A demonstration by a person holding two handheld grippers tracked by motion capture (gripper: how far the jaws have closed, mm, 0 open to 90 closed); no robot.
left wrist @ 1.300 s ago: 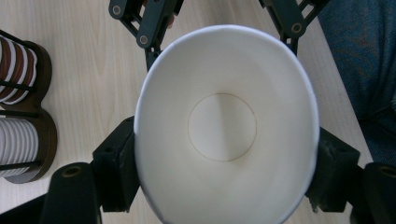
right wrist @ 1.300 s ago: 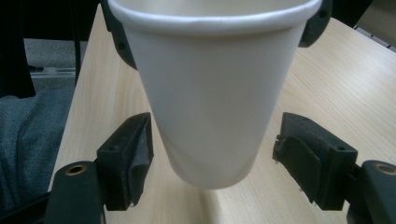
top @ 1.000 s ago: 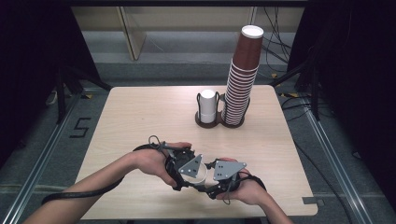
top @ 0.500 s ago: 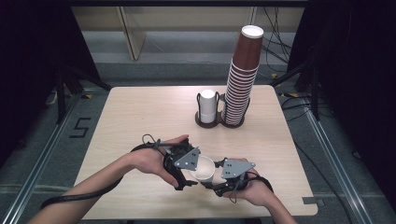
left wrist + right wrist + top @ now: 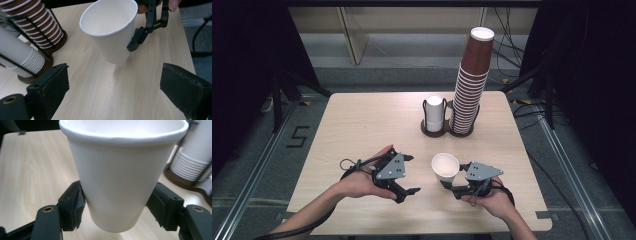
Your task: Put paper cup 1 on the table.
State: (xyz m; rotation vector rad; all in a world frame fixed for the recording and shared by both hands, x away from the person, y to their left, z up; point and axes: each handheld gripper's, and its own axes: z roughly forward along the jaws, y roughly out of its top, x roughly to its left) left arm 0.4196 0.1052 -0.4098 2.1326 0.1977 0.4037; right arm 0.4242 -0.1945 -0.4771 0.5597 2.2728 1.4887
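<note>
High view: the right gripper (image 5: 446, 184) is clamping a smooth white paper cup (image 5: 445, 168) low on its tapered wall, holding it tilted above the pale wood-grain table (image 5: 362, 120), near the table's near edge. The left gripper (image 5: 410, 174) is sitting just left of the cup, jaws spread wide and gripping nothing. Bare table is lying open between the grippers and the far rack, where a short white cup stack (image 5: 434, 113) and a tall ribbed brown cup stack (image 5: 471, 85) are standing side by side.

Left gripper view: the cup (image 5: 110, 30) is hanging clear beyond the parted black jaws, its rolled rim facing up.

Right gripper view: both padded jaws are pressing the cup's (image 5: 120, 177) lower sides, its base off the table.
</note>
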